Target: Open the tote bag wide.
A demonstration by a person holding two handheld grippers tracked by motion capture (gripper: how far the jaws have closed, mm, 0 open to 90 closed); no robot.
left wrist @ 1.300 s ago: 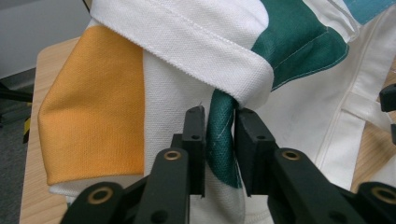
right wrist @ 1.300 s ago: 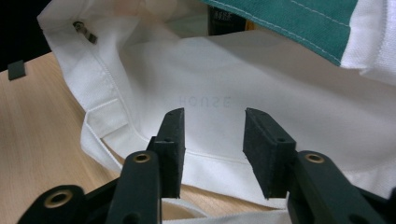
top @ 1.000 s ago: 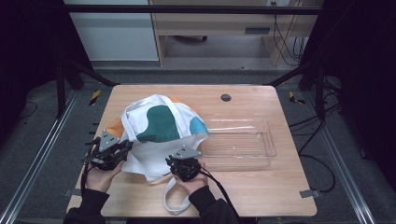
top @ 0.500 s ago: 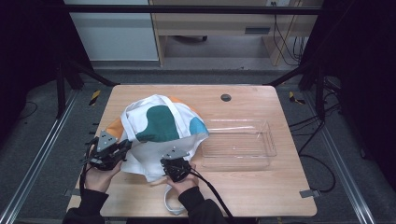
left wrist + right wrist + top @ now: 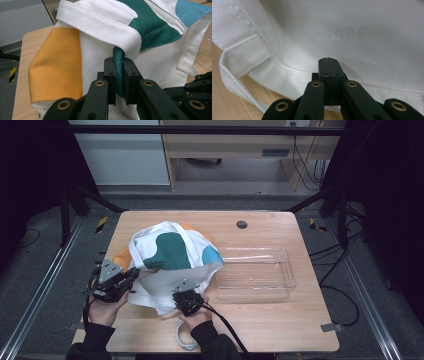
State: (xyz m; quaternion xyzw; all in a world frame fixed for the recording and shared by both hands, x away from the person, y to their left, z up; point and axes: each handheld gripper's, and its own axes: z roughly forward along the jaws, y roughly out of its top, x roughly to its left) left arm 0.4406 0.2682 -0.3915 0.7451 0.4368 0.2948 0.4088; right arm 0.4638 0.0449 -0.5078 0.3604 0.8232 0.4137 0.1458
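A white cloth tote bag with green, orange and blue patches lies crumpled on the left half of the table. My left gripper is at the bag's left edge. In the left gripper view it is shut on a green fold of the bag, under a white strap. My right gripper is at the bag's near edge. In the right gripper view its jaws are pressed together over white cloth printed with faint letters, with nothing showing between them.
A clear plastic tray stands just right of the bag. A loose white strap loops off toward the table's near edge. A dark round hole sits in the tabletop at the back.
My right gripper has shifted a little to the left along the bag's near edge. The left gripper has stayed put, still clamped on the fabric.
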